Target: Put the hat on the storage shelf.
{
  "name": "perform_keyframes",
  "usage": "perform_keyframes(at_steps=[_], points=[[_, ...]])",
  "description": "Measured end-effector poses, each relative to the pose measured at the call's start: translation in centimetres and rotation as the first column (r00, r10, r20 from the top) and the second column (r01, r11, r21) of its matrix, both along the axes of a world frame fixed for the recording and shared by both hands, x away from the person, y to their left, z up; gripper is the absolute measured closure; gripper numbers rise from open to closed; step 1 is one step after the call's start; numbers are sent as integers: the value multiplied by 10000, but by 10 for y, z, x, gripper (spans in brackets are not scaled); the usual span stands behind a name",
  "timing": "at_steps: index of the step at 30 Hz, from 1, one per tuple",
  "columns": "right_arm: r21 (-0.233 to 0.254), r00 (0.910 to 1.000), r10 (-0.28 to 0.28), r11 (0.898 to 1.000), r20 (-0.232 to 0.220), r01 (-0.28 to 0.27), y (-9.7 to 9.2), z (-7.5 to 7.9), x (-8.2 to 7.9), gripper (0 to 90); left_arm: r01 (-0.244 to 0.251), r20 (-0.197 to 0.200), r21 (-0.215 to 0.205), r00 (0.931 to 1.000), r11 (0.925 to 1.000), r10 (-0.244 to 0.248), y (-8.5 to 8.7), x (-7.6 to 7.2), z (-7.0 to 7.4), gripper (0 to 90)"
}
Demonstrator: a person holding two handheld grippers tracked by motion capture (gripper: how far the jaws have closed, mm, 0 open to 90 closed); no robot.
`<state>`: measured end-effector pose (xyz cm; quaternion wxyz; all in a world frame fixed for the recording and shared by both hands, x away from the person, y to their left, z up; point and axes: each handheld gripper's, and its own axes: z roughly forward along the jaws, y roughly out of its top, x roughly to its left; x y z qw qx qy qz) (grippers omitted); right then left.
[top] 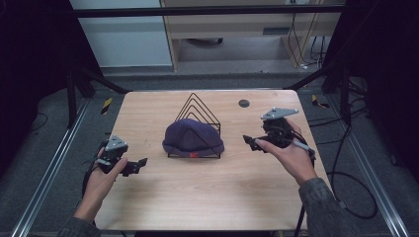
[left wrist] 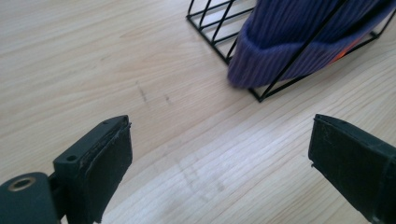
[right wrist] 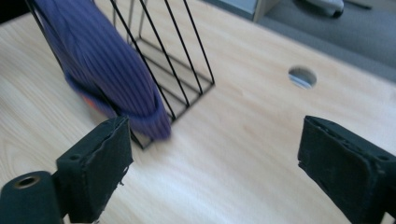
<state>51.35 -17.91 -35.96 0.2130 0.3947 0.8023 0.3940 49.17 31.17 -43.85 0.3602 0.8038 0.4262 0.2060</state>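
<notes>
A purple knitted beanie [top: 192, 137] with a small orange tag rests in the front slot of a black wire rack [top: 197, 111] at the middle of the wooden table [top: 207, 192]. My left gripper [top: 141, 165] is held low to the left of the rack, open, with bare wood between its pads; its own view has the beanie [left wrist: 299, 39] and the rack [left wrist: 219, 28] at the upper right. My right gripper [top: 248, 141] is to the right of the rack, open and holding nothing; in its own view the beanie [right wrist: 107, 65] hangs in the rack [right wrist: 177, 60] at the upper left.
A round cable hole [top: 243, 103] lies in the table top behind the right gripper, seen as the hole [right wrist: 302, 77] in the right gripper view. Metal frame rails run along both sides of the table. Cables lie on the floor at the right.
</notes>
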Motion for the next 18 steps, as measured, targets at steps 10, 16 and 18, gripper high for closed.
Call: perform_keyframes(at_steps=[10, 16, 18], points=[[282, 9906, -506, 9981, -1271, 546, -32, -82, -23, 92, -66, -918, 176, 9957, 9998, 81, 7, -4, -37, 59], [424, 9746, -718, 9957, -2120, 826, -29, -124, -25, 94, 32, -1610, 424, 9869, 9991, 37, 10, -1, -53, 59], [211, 9710, -884, 9952, -2223, 954, -28, -135, -26, 105, 57, -1610, 468, 9870, 9989, 19, 9, -2, -53, 59]])
